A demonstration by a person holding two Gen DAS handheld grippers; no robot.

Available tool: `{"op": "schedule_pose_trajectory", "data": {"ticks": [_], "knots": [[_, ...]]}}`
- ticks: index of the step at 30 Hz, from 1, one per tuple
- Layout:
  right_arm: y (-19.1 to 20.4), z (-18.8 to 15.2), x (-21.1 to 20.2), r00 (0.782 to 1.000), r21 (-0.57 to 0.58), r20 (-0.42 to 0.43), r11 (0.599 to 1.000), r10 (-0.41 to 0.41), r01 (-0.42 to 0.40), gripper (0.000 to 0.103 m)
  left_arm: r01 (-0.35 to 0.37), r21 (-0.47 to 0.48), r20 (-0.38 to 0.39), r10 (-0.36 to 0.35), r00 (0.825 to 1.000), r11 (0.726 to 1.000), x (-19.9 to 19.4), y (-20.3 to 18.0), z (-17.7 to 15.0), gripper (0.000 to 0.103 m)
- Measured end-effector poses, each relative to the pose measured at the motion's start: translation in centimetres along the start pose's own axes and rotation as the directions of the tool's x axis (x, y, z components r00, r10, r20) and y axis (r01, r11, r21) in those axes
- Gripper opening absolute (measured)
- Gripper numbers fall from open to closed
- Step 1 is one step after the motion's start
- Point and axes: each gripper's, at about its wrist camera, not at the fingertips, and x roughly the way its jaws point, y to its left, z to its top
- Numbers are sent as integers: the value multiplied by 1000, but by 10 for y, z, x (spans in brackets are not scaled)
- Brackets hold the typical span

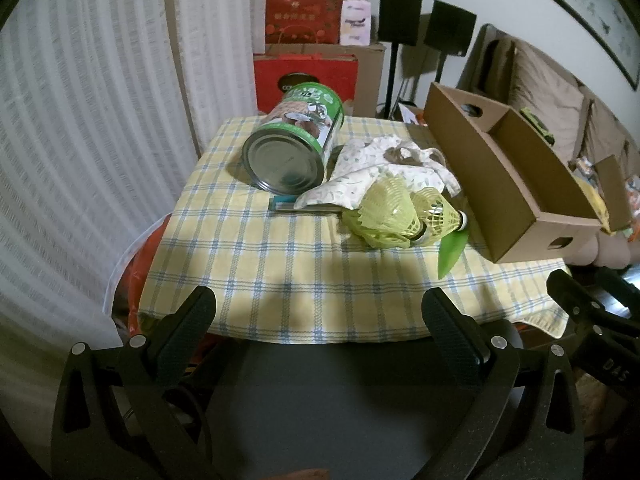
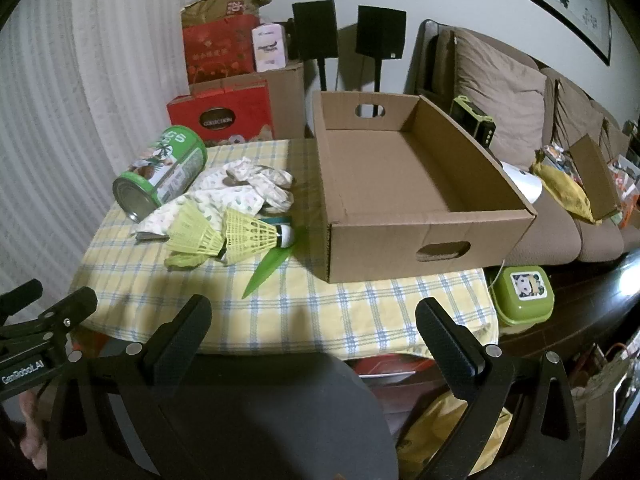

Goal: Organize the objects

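A green can (image 1: 296,140) (image 2: 160,172) lies on its side on the yellow checked tablecloth (image 1: 280,264) (image 2: 360,312). Beside it lie a patterned white cloth (image 1: 380,168) (image 2: 232,192), yellow-green shuttlecocks (image 1: 400,212) (image 2: 236,236) and a green pointed plastic piece (image 1: 450,252) (image 2: 268,268). An empty cardboard box (image 1: 508,184) (image 2: 400,200) stands on the right of the table. My left gripper (image 1: 320,312) is open and empty, short of the table's near edge. My right gripper (image 2: 314,320) is open and empty at the near edge, in front of the box.
Red gift bags and cartons (image 1: 304,40) (image 2: 224,80) stack behind the table, with two black speakers (image 2: 344,32) on stands. A brown sofa (image 2: 520,120) with clutter runs along the right. A green lidded container (image 2: 522,300) sits low right of the table. A white curtain (image 1: 80,140) hangs left.
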Motion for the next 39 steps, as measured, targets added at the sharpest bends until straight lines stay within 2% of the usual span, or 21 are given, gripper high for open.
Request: {"op": "schedule_pose_trajectory", "data": {"ticks": [36,39], "knots": [[4,3,-1,1000,-7,4,1000,-2,2,103,-3,0,-5,3,1000,1000,0,0,0,103],[0,1,-3,1000,-13,9,1000,0,0,103,-2,-2,-7,2,1000,1000,9,2,-6,103]]}}
